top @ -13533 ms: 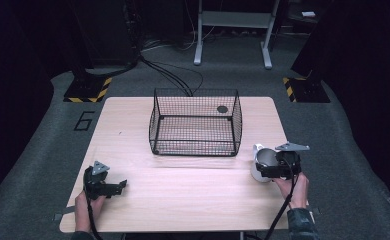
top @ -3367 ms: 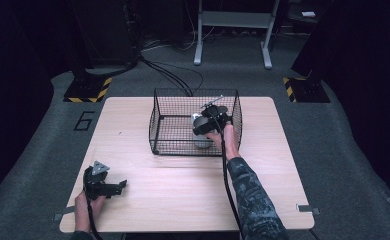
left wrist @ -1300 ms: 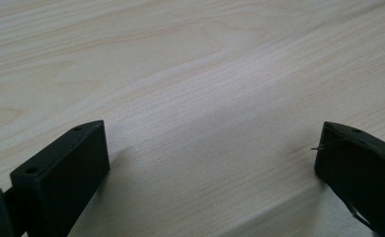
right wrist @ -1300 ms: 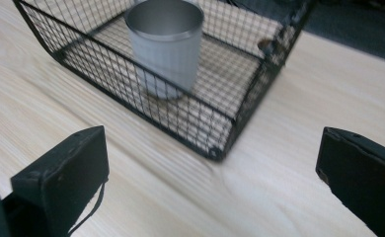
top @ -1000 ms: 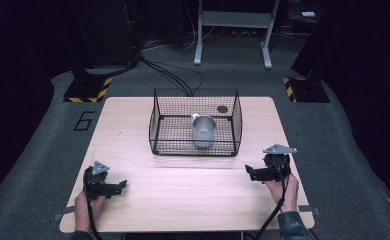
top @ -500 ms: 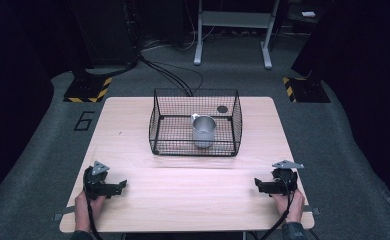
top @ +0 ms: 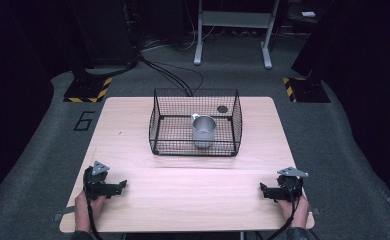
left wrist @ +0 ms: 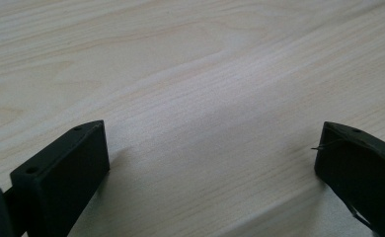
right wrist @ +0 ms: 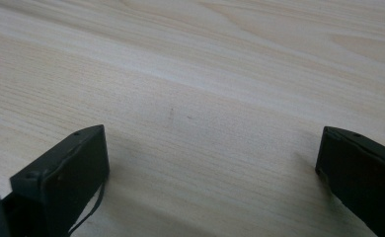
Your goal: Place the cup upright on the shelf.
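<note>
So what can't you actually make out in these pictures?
- Small dark round thing at the wire basket's far right corner: too small in the high view to identify, or to tell if it lies inside.
- Metal mug: mesh hides its base, its contents are not visible.
- Left gripper and right gripper: fingertip detail too small in the high view; their own views cut the jaws off at the edges.
- Table: near edge cut off.

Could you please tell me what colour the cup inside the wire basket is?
The cup is silvery grey metal; the high view shows it best.
</note>
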The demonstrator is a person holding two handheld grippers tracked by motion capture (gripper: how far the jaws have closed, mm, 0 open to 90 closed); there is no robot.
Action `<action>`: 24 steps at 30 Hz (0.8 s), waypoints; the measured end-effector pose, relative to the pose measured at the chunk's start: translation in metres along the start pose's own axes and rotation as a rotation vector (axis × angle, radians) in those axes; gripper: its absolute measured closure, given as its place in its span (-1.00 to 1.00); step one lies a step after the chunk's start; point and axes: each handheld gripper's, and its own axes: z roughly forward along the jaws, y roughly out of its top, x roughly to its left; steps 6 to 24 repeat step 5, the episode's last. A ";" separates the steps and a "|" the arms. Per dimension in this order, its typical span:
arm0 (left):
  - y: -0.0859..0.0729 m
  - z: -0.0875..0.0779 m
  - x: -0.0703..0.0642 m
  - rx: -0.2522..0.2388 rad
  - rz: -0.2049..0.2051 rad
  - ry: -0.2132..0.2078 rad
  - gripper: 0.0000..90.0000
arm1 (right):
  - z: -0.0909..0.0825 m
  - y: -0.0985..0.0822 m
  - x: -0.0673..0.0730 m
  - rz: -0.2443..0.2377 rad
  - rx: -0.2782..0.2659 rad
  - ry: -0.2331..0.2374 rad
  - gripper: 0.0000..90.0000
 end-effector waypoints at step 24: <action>0.000 0.000 0.000 -0.003 0.001 0.002 -1.00 | 0.001 0.001 -0.002 -0.012 0.000 0.011 -1.00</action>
